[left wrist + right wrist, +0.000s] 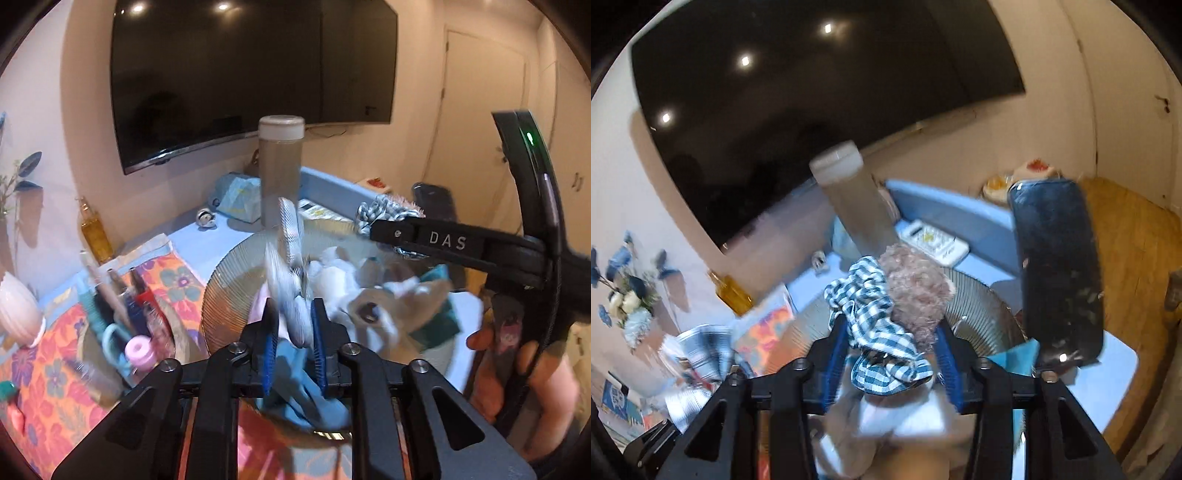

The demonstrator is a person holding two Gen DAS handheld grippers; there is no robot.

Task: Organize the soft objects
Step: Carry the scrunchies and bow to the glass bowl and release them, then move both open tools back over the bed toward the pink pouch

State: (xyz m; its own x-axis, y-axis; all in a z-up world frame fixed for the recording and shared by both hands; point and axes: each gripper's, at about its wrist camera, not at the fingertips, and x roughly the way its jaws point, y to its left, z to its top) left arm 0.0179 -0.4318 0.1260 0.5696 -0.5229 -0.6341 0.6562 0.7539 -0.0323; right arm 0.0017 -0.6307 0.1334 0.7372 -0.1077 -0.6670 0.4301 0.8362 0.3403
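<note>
My left gripper (293,326) is shut on a white cloth with grey-blue stripes (290,258), held above a ribbed glass bowl (221,288). The bowl holds soft things: a plush puppy (373,310), a light blue cloth (314,391) and a teal cloth (439,321). My right gripper (890,350) is shut on a blue-and-white checked cloth (871,314) and a pinkish fuzzy piece (919,291), over the bowl's rim (979,306). That gripper (369,230) also shows in the left wrist view with the checked cloth (380,212), above the bowl's far right side.
A tall clear bottle with a white cap (280,173) stands behind the bowl. A cup of pens and scissors (122,314) is left of it on a flowery cloth (55,369). A dark phone (1060,273) hangs right. An oil bottle (94,230) and white vase (16,306) stand left.
</note>
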